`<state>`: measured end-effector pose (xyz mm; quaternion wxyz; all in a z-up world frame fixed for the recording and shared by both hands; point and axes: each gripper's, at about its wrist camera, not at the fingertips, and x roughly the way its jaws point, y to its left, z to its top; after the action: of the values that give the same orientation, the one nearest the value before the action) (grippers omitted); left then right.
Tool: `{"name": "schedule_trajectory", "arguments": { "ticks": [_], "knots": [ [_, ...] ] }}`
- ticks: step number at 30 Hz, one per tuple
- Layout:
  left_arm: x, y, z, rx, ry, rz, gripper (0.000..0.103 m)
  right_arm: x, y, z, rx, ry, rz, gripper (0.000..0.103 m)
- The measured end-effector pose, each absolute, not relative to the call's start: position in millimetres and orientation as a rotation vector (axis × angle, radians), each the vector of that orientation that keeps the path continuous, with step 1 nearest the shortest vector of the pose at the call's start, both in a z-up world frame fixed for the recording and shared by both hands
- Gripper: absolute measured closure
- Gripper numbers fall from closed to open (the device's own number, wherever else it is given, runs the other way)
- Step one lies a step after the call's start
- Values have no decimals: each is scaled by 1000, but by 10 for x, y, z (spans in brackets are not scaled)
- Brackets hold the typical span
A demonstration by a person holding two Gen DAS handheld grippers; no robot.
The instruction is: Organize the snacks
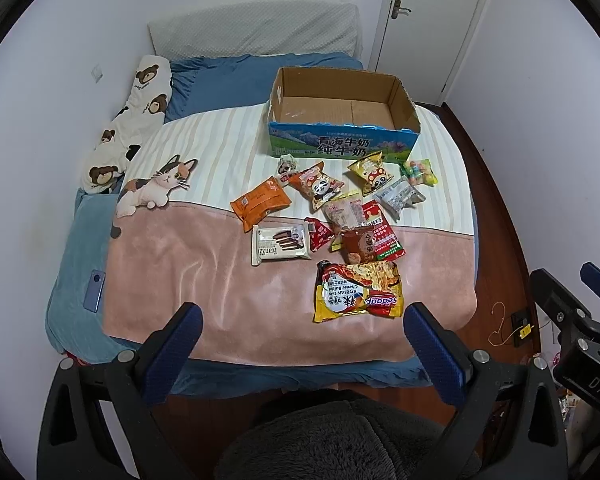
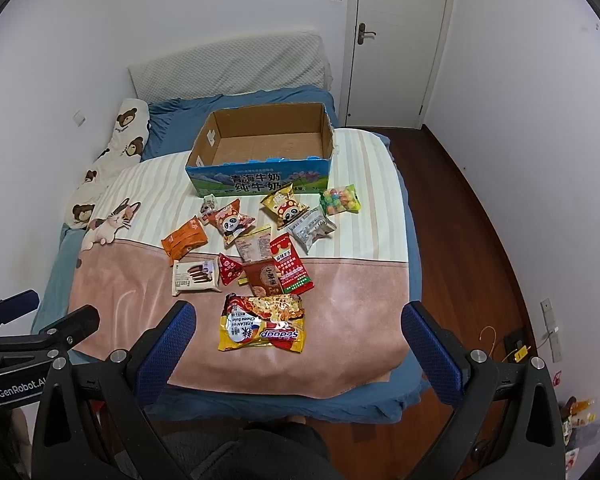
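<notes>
About a dozen snack packets (image 1: pixel 332 216) scattered on a bed (image 1: pixel 160 264), all in front of an empty cardboard box (image 1: pixel 342 120). Nearest of them, well short of the box, a yellow-and-red noodle packet (image 1: pixel 358 290). Both tools spread wide, gripping nothing: left gripper (image 1: pixel 300 344) and right gripper (image 2: pixel 298 340) poised above the bed's near edge. Probably light, crinkly and slippery; contents brittle, so best pinched at a sealed end seam. Several packets overlapped mid-pile, labels partly covered; small print unreadable.

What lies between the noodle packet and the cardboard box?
A cluster of small snack packets on the blanket, between noodle packet and cardboard box; both wrist views show it.
</notes>
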<state>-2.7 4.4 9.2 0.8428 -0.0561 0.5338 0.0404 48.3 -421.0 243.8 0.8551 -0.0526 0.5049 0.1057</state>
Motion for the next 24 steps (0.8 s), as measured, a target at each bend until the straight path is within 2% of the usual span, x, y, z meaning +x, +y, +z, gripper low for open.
{"name": "schedule_trajectory", "arguments": {
  "ticks": [24],
  "knots": [
    [-8, 46, 150, -116, 1118, 85, 0, 458, -4212, 2479, -107, 1056, 226, 0]
  ]
}}
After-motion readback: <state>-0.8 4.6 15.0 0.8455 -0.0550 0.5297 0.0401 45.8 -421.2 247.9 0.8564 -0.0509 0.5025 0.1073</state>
